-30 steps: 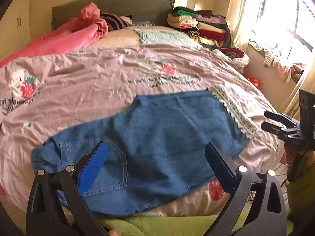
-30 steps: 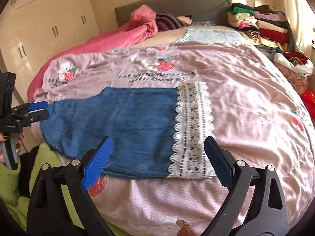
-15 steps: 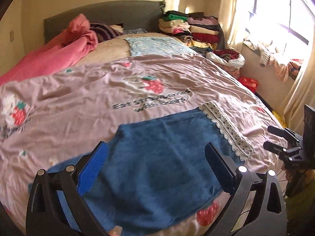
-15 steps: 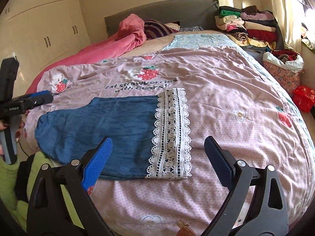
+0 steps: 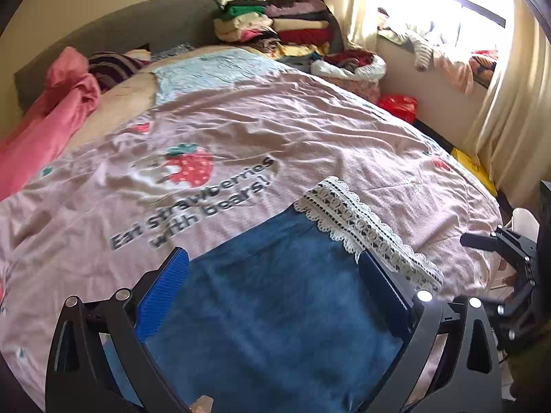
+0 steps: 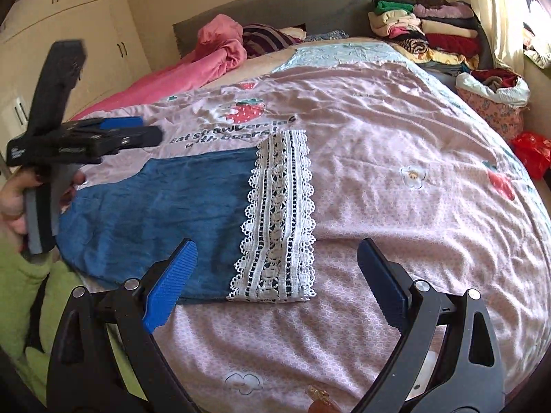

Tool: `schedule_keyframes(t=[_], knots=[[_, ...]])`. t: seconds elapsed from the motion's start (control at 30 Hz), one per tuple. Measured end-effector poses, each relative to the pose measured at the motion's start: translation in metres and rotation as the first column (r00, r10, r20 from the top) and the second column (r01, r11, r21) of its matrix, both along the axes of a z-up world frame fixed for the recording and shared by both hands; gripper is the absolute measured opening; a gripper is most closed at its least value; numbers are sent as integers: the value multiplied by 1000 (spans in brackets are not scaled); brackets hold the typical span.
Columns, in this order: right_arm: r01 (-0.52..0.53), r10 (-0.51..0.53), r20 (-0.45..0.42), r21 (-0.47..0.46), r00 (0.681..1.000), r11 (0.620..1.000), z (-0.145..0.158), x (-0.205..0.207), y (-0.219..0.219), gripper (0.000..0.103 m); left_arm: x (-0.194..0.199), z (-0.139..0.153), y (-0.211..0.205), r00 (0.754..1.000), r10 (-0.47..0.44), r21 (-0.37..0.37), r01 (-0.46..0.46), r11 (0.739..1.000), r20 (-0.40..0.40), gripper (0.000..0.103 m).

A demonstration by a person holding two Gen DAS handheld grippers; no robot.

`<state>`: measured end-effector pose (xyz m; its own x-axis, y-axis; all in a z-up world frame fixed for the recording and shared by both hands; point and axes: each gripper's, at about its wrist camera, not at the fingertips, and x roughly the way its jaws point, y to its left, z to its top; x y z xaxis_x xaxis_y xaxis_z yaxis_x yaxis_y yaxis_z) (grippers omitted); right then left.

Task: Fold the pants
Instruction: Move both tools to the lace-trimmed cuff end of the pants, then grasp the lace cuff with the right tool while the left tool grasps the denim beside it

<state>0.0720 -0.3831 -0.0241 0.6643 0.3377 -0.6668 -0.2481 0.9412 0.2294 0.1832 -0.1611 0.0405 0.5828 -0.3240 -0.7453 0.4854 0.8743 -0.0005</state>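
On bed (image 6: pixel 396 158), near front edge: pants (image 6: pixel 165 206) flat, folded lengthwise it seems, waist left, lace cuff (image 6: pixel 279 220) right. Left tongs (image 5: pixel 272 296) spread, empty, above denim. Right tongs (image 6: pixel 275 282) spread, empty, over cuff. Crosswise fold likely left.

We lose the waist end of the blue pants (image 5: pixel 275 309) below the left wrist picture's bottom edge and behind the left gripper (image 5: pixel 272 289). In the right wrist view, the left gripper's handle smears with motion blur, and its hand (image 6: pixel 13 203) is cut by the frame's edge.
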Motion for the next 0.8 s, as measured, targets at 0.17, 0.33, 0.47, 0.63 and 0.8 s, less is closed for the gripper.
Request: schedule_keyframes(t=[0.17,0.33,0.47,0.63,0.8], knots=[[-20,20,-22,21,1000,1000,-10,7,5,88,30,-20,-17,999,-32,11,33,999,-43,98],[-28,29,-50,29,998,999,-20,15,12,88,59,-42,-25,993,-54,18,56,998,-102,98],[-25,27,-62,43,998,999,-24,20,14,88,81,-61,-29,989,-55,12,57,998,-138,98],[-33,37,-84,51,996,998,-31,24,20,88,101,-82,-33,974,-89,-46,81,996,-206,98],[-25,32,-120,62,992,998,-42,30,22,88,98,-98,-43,968,-125,-59,115,992,-216,82]])
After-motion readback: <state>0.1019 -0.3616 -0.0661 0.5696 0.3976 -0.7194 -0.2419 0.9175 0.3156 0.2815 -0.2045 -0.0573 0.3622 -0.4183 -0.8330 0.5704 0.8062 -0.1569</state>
